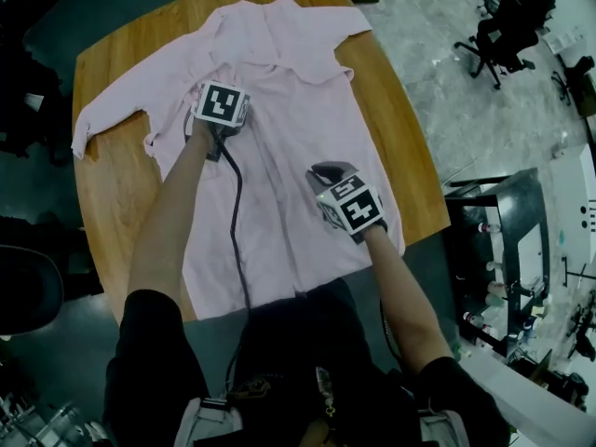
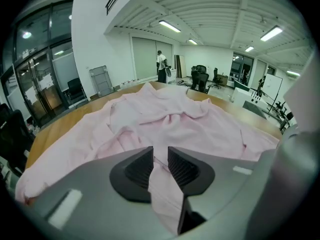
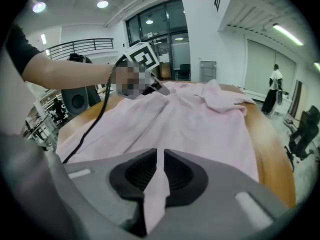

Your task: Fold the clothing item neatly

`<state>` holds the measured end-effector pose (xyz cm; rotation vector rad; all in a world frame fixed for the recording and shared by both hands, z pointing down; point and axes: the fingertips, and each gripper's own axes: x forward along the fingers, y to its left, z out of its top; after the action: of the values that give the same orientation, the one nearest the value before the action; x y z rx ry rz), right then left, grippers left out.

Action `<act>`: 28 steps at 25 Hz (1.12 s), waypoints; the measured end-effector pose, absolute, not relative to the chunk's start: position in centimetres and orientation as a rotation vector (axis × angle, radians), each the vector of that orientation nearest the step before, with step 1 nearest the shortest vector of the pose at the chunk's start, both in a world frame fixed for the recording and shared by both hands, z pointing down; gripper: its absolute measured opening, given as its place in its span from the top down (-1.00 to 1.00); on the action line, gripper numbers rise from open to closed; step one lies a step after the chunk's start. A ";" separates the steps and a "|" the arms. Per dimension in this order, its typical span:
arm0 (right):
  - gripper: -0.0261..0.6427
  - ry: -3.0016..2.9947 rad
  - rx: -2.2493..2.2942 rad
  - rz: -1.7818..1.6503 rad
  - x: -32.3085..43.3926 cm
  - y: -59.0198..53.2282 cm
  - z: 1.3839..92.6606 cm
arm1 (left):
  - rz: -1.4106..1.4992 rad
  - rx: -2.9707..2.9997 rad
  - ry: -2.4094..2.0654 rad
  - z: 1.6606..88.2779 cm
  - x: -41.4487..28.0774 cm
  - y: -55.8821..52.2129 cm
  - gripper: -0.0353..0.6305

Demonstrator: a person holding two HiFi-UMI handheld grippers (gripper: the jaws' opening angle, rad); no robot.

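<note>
Status from the head view: pink shirt [image 1: 298, 138] lies spread on the round wooden table [image 1: 112, 184]. The collar [image 1: 279, 26] is toward the top of the frame and one sleeve [image 1: 102, 119] is stretched out to the upper left. The hem reaches the table edge nearest us at the bottom. The fabric is rumpled around the collar and flatter lower down.

Left gripper [image 1: 221, 108] is over the chest area, left of centre. In its own view we see the left gripper [image 2: 160, 159] with jaws apart. A strip of shirt [image 2: 165, 119] runs through the gap, and we don't see the pads pressing on it.

Right gripper [image 1: 333, 177] is over the shirt's right side, lower right of centre. In its own view the right gripper [image 3: 159, 159] has its jaws nearly together, clamped on a thin fold of shirt [image 3: 200, 119] that hangs down between the pads. The same view catches the left gripper's marker cube [image 3: 142, 59] at upper left.

A black cable [image 1: 237, 212] trails from the left gripper down across the fabric toward us.

Background: an office chair [image 1: 498, 31] on the floor at upper right, and a person [image 2: 161, 66] standing far back in the room.
</note>
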<state>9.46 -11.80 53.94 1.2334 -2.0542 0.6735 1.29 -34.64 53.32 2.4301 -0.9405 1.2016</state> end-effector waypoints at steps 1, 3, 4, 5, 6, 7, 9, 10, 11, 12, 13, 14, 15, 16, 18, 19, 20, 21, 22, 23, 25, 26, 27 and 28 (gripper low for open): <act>0.78 -2.071 1.189 0.673 8.0 -11.7 54.2 | 1.183 2.432 -0.927 53.1 1.3 -33.9 0.59; 0.78 -2.069 1.111 0.690 5.9 -11.4 55.6 | 1.150 2.450 -0.899 52.9 1.4 -32.3 0.59; 0.78 -2.064 1.072 0.705 5.2 -11.1 56.3 | 1.140 2.454 -0.883 52.8 1.3 -31.4 0.59; 0.78 -2.064 1.036 0.718 4.7 -11.0 56.8 | 1.133 2.457 -0.869 52.8 1.2 -30.7 0.59; 0.78 -2.069 1.013 0.723 4.4 -11.0 56.9 | 1.126 2.460 -0.859 52.6 0.9 -30.1 0.59; 0.78 -2.078 1.009 0.720 4.5 -11.3 56.6 | 1.120 2.465 -0.854 52.4 0.5 -29.7 0.59; 0.78 -2.100 1.041 0.694 5.4 -12.8 54.9 | 1.108 2.480 -0.869 51.8 -0.5 -29.8 0.59; 0.78 -2.112 1.061 0.670 6.0 -14.0 53.8 | 1.102 2.489 -0.890 51.4 -1.0 -30.2 0.59; 0.78 -2.125 1.078 0.640 6.7 -15.3 52.6 | 1.095 2.499 -0.917 50.8 -1.5 -30.9 0.59; 0.78 -2.139 1.093 0.606 7.4 -16.8 51.2 | 1.087 2.507 -0.946 50.1 -2.0 -31.6 0.59; 0.78 -2.155 1.107 0.570 8.2 -18.4 49.8 | 1.078 2.515 -0.971 49.4 -2.3 -32.3 0.59; 0.78 -2.175 1.120 0.533 8.8 -19.9 48.5 | 1.067 2.522 -0.994 48.6 -2.6 -32.8 0.59; 0.78 -2.198 1.131 0.494 9.5 -21.6 47.1 | 1.050 2.533 -1.017 47.8 -2.8 -33.4 0.59; 0.78 -2.221 1.141 0.454 10.1 -23.4 45.7 | 1.027 2.549 -1.046 46.8 -2.9 -34.2 0.59; 0.78 -2.258 1.147 0.370 11.6 -27.2 42.9 | 0.985 2.580 -1.107 44.5 -2.6 -36.4 0.59; 0.78 -2.272 1.142 0.334 12.1 -29.0 41.8 | 0.974 2.585 -1.134 43.6 -2.3 -37.5 0.59; 0.78 -2.284 1.129 0.305 12.6 -30.5 40.9 | 0.969 2.584 -1.157 42.9 -2.1 -38.6 0.59; 0.78 -2.294 1.108 0.279 13.0 -32.0 40.4 | 0.965 2.579 -1.178 42.4 -1.8 -39.6 0.60; 0.78 -2.303 1.083 0.252 13.4 -33.5 40.0 | 0.964 2.574 -1.199 42.0 -1.5 -40.7 0.60; 0.78 -2.311 1.059 0.224 13.5 -35.1 39.6 | 0.969 2.573 -1.222 41.6 -1.2 -42.0 0.60; 0.78 -2.321 1.020 0.171 13.4 -38.4 39.1 | 1.000 2.591 -1.271 40.9 -1.0 -44.8 0.61; 0.78 -2.322 1.004 0.147 13.2 -39.9 39.2 | 1.019 2.610 -1.293 40.7 -1.0 -46.3 0.61; 0.78 -2.324 0.990 0.128 12.9 -41.4 39.4 | 1.038 2.627 -1.308 40.8 -1.0 -47.6 0.62; 0.78 -2.327 0.977 0.115 12.6 -42.9 39.8 | 1.058 2.636 -1.315 41.1 -1.1 -48.9 0.63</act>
<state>12.64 -42.90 39.76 0.9774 -2.3265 0.1149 -1.05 -48.90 41.13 2.6364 -1.3149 1.0584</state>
